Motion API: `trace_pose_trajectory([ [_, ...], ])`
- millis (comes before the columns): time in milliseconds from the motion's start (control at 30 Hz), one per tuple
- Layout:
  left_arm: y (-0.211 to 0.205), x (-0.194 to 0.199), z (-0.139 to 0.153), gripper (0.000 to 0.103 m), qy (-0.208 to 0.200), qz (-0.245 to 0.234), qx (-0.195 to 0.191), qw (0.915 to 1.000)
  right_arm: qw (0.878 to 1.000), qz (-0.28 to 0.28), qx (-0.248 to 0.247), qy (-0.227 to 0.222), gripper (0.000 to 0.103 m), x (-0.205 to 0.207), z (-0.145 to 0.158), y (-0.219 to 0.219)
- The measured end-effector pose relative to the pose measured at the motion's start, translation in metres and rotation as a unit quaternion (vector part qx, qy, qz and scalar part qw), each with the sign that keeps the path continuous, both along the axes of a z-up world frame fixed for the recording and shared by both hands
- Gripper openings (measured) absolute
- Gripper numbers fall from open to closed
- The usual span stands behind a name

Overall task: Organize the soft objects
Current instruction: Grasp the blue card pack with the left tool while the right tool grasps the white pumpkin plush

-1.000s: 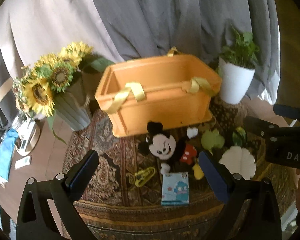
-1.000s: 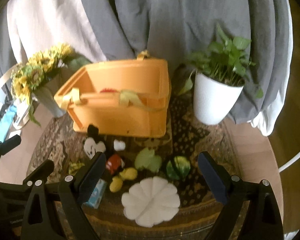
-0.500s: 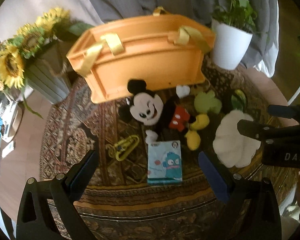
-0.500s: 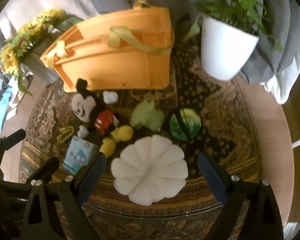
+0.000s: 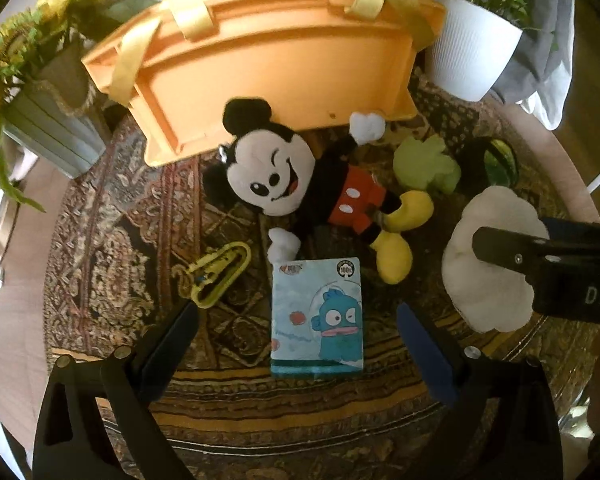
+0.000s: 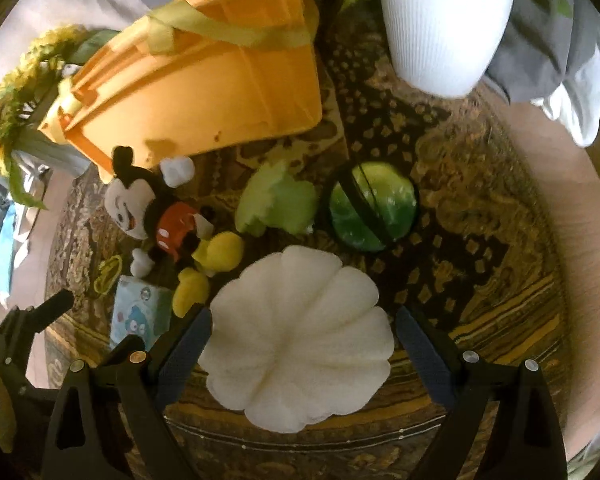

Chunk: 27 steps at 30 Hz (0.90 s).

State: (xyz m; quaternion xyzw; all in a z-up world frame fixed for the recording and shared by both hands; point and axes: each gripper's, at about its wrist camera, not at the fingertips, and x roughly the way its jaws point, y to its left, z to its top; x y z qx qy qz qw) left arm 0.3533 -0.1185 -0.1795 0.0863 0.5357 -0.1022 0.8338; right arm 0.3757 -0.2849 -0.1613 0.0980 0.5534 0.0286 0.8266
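A Mickey Mouse plush (image 5: pixel 300 184) lies on the patterned rug in front of an orange bin (image 5: pixel 268 56) with yellow handles. A light blue tissue pack (image 5: pixel 318 316) lies just below it. My left gripper (image 5: pixel 296 344) is open above the pack. A white shell-shaped cushion (image 6: pixel 300 340) lies to the right, also in the left wrist view (image 5: pixel 488 260). My right gripper (image 6: pixel 304 344) is open, with its jaws either side of the cushion. A pale green plush (image 6: pixel 276 204) and a green ball (image 6: pixel 372 206) lie beyond it.
A yellow clip (image 5: pixel 216 276) lies left of the tissue pack. A white pot with a green plant (image 6: pixel 440 28) stands at the back right, a vase of sunflowers (image 5: pixel 32 80) at the back left. Grey curtain hangs behind. The round table's edge curves near the front.
Both grippers have come down and forward toward the rug. The left now hangs over the tissue pack, the right over the white cushion. Both have stayed open.
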Motion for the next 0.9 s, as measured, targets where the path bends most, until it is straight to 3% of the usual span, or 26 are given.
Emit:
trace_pose_trajectory([
  [167,-0.004,0.006,-0.013,0.095,0.016,0.003,0.007,0.9999,0.999,-0.013,0.032,0.014,0.094,0.005,-0.011,-0.002],
  [467,-0.009,0.014,-0.029,0.076,0.035,0.01,0.009,0.9993,0.998,-0.019,0.043,0.029,0.094,0.009,-0.019,-0.001],
  [667,-0.011,0.014,-0.037,0.053,0.052,0.006,-0.008,0.9986,0.999,-0.007,0.037,0.02,0.089,0.007,-0.017,0.002],
  [900,-0.008,0.008,-0.034,0.051,0.044,0.01,-0.023,0.9987,1.0,0.012,0.019,0.003,0.082,-0.001,-0.01,0.009],
])
